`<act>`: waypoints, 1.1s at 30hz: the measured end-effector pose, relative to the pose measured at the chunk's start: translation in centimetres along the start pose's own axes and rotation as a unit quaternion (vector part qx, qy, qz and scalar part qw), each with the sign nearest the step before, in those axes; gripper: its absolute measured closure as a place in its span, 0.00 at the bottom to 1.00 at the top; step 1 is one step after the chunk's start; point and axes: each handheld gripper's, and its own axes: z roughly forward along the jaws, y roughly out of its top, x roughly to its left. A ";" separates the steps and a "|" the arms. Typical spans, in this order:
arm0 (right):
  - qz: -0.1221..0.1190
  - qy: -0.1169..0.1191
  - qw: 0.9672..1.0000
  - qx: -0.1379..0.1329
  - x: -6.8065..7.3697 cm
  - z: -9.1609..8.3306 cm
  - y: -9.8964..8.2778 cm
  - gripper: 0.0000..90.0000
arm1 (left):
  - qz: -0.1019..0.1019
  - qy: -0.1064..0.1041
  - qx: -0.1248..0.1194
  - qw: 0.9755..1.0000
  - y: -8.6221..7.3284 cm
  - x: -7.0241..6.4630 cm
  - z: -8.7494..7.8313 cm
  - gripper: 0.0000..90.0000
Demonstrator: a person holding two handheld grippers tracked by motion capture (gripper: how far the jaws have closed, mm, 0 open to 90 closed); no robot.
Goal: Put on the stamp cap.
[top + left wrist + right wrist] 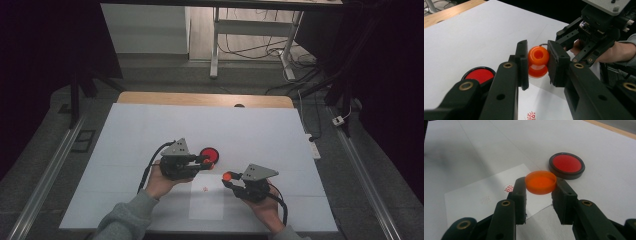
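Left gripper [537,63] pinching a small orange stamp body [538,61] above the white table [150,130], right gripper [539,187] clamped on its shallow orange cap [540,182] — hollow side up, nothing inside, red ink pad in a black round case [566,165] lying open just beyond, stamped white paper [474,195] beneath.

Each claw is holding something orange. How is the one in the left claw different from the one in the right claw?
The orange piece in the left gripper is rounded, like two stacked bulges, with a hole facing the camera. The orange cap in the right gripper is flat and shallow, like a little dish with its open side up. The piece looks glossy and solid orange; the cap looks thin and see-through. Both are orange, round, and squeezed between black jaws above the table.
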 end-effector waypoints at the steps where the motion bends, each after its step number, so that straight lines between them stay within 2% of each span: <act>1: 0.001 0.004 1.000 -0.003 0.0 0.0 0.0 0.72 | 0.001 0.000 0.000 1.000 0.0 0.0 0.0 0.80; 33: -0.011 0.019 1.000 -0.001 0.9 0.8 0.4 0.72 | 0.011 -0.016 0.012 1.000 0.1 -0.8 1.5 0.80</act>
